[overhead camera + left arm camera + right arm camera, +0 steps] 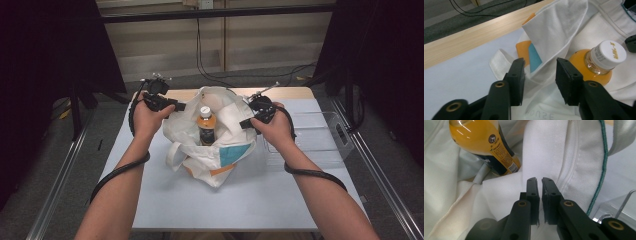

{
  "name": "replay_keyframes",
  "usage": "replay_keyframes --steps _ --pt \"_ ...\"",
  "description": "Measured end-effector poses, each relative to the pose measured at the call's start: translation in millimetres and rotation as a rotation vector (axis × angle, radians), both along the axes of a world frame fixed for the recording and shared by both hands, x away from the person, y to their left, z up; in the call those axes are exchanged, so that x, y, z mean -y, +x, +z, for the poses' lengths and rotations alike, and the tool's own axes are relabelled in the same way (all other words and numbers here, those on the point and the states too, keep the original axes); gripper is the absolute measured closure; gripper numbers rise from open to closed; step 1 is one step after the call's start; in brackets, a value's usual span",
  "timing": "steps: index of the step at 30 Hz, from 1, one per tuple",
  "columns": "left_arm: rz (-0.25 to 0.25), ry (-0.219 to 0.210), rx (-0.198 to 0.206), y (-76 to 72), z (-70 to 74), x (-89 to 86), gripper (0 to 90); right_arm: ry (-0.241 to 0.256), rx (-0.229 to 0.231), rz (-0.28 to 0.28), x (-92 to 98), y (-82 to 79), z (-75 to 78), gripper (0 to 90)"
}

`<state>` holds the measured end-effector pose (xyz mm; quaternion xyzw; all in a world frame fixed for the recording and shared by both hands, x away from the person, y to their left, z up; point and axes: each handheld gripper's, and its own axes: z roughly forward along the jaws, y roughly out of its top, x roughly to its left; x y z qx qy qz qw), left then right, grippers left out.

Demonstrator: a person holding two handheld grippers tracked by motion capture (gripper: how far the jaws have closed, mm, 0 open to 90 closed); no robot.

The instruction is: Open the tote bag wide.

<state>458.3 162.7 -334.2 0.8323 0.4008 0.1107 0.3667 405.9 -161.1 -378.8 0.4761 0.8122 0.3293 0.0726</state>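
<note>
Forearms enter the high view at 6 o'clock, cut off by the frame edge, each trailed by a ribbed black cable. Beyond them on the pale grey table [250, 200] lies a soft white cloth bag [220, 160], crumpled, with teal and orange patches; its lower folds hide much of the bottle [206, 127] standing inside, so only the white ribbed cap, orange liquid and dark label show. At 9 o'clock of the bag, the left gripper [540, 75] has its jaws spread wide around a folded rim of the cloth. At 3 o'clock, the right gripper [540, 195] has its jaws pinched nearly together on the bag's stitched white hem. Farther right sits a clear plastic tray [325, 135], hard to make out against the table
</note>
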Motion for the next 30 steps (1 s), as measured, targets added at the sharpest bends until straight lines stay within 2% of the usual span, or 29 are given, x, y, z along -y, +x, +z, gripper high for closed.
replay_keyframes --steps 6,7,9,10,12,15,18,19,20,21,22,23,24,26,27,29,30 --pt "0.016 0.011 -0.006 3.7 -4.9 -3.4 69.6 0.001 0.001 0.000 -0.2 1.9 -0.5 85.5" --pt "0.028 -0.006 -0.007 3.8 -6.5 -1.3 69.9 -0.001 -0.001 0.001 -0.2 2.2 -0.6 85.6" --pt "0.033 0.000 -0.010 4.0 -6.2 -0.5 71.4 0.001 0.002 0.007 -0.1 3.5 -1.4 85.8" --pt "0.012 0.018 -0.011 4.9 -5.6 -1.7 73.1 0.001 -0.001 0.006 -0.2 3.7 -1.3 85.9" --pt "0.021 0.013 -0.011 4.4 -5.0 -0.6 75.1 0.000 -0.003 0.001 0.1 4.3 -0.8 85.8" --pt "0.022 0.026 -0.013 4.0 -3.2 0.0 77.9 0.001 -0.002 -0.001 1.0 4.9 -0.6 85.5" --pt "0.007 0.037 -0.013 3.3 -1.1 -0.6 81.0 0.012 -0.005 -0.008 1.6 4.5 0.2 84.9" --pt "0.021 0.019 -0.005 2.3 -1.1 0.2 81.0 0.010 0.006 0.002 2.6 4.8 0.1 84.8" --pt "0.029 0.004 -0.004 1.8 -0.7 0.3 80.6 0.006 0.000 -0.002 2.8 4.2 1.0 84.8" --pt "0.011 0.019 0.004 1.6 1.7 -2.4 79.4 0.007 -0.004 -0.008 2.6 3.6 1.6 84.5" --pt "0.029 -0.004 0.008 0.6 2.0 -1.3 76.1 0.007 -0.001 -0.006 3.4 3.3 2.6 84.4" --pt "0.001 0.003 0.007 0.8 4.5 -3.6 73.4 0.004 0.004 -0.004 4.0 3.3 3.0 84.4" --pt "-0.007 -0.010 0.012 0.0 6.2 -3.5 71.2 0.001 0.002 -0.009 4.4 2.8 4.4 84.4" --pt "0.010 -0.046 0.021 -1.4 7.8 -1.2 66.0 -0.003 0.014 -0.008 5.0 2.8 5.7 84.0" --pt "-0.013 -0.022 0.029 -1.0 9.8 -2.4 62.9 0.000 0.014 -0.008 4.9 2.5 5.9 83.9" --pt "0.008 -0.063 0.035 -1.7 10.3 0.5 56.0 -0.001 0.015 -0.010 4.7 2.1 6.0 83.5" --pt "-0.011 -0.043 0.038 -0.9 10.9 -0.2 55.5 -0.002 0.016 -0.012 4.4 1.8 5.9 83.5"
